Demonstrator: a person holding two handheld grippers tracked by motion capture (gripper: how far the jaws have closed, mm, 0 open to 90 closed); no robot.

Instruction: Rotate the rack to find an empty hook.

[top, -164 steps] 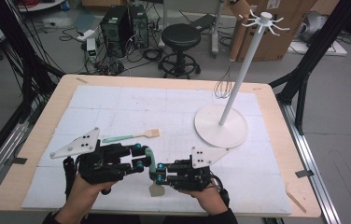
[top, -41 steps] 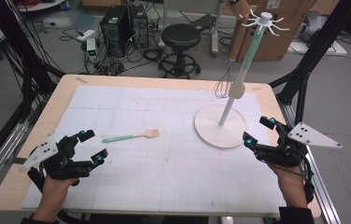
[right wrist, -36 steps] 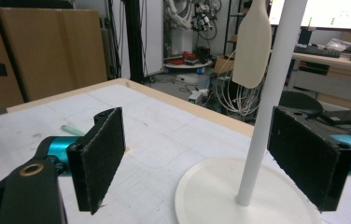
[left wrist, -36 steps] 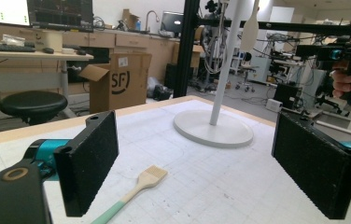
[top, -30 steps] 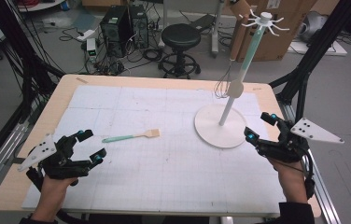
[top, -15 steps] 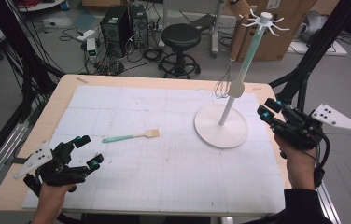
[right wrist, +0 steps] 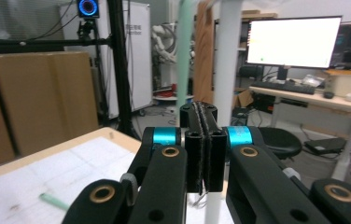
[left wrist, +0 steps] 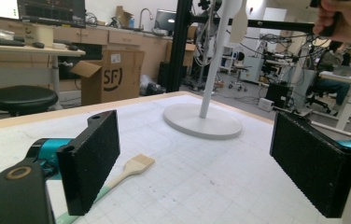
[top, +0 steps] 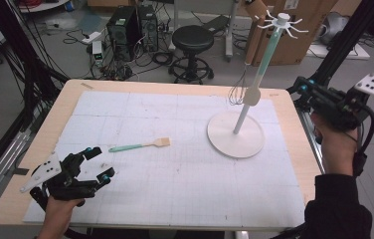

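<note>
Mint-handled wooden pastry brush (top: 140,146) lies flat left of the surface's (top: 185,209) centre, just ahead of the left claw (top: 99,164), whose jaws gape wide and empty. The right claw (right wrist: 203,149), raised off the right edge, has just closed on nothing, its own view showing pads pressed together.

A mint-green-handled brush (top: 139,146) with tan bristles lies on the white gridded mat (top: 185,169), near the white stand (top: 235,134).
</note>
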